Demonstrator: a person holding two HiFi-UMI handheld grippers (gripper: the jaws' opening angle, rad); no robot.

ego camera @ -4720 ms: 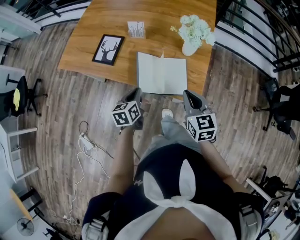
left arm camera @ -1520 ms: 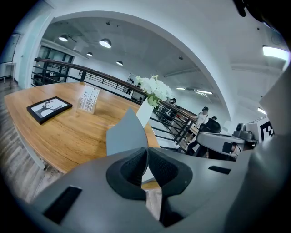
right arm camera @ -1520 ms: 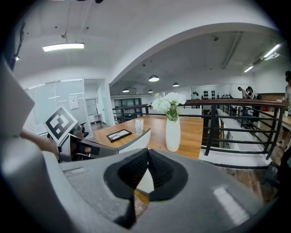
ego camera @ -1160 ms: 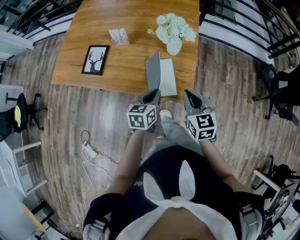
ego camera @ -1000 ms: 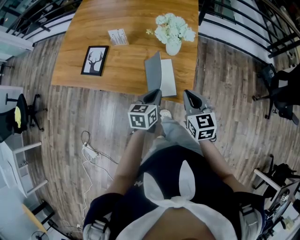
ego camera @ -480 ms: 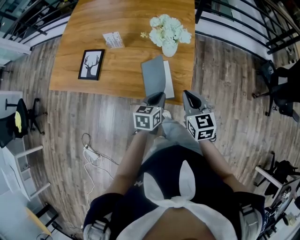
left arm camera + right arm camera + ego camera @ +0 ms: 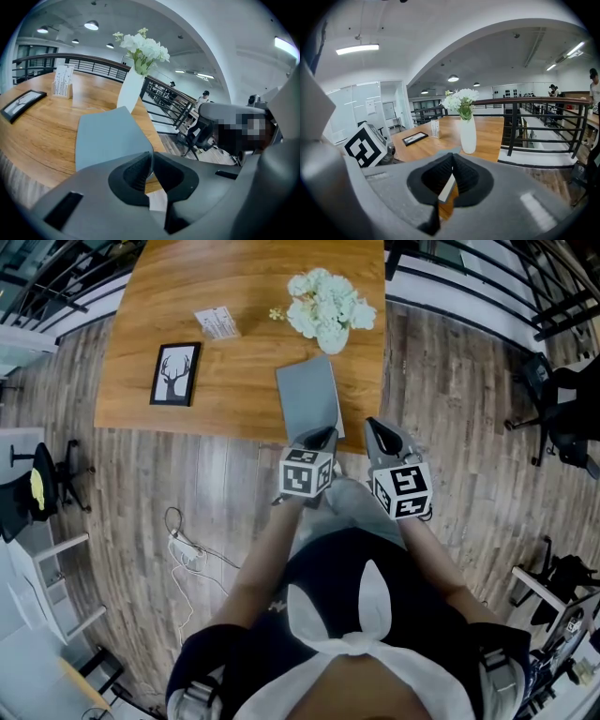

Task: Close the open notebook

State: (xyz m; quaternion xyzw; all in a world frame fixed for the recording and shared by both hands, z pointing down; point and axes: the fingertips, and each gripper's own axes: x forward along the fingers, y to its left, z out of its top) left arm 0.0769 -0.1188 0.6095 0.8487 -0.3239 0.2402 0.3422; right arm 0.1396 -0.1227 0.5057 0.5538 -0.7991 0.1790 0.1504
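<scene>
- Nearly shut, the notebook (image 7: 307, 397) lies at the near edge of the table (image 7: 234, 287), just in front of the vase of white flowers (image 7: 325, 313).
- Its grey cover (image 7: 110, 138) is tilted a little above the white pages, not flat on them.
- The left claw (image 7: 319, 437) is closed on the near corner of that cover, whose thin edge runs in between the pads.
- The right claw (image 7: 375, 430) hangs just beside the notebook's right edge, its jaws pressed together with nothing between them.
- Further left on the table lie a framed deer picture (image 7: 175, 373) and a small card stand (image 7: 217, 323), well apart from the notebook.
- A white cable (image 7: 183, 545) lies on the wooden floor (image 7: 450, 456) to the left.
</scene>
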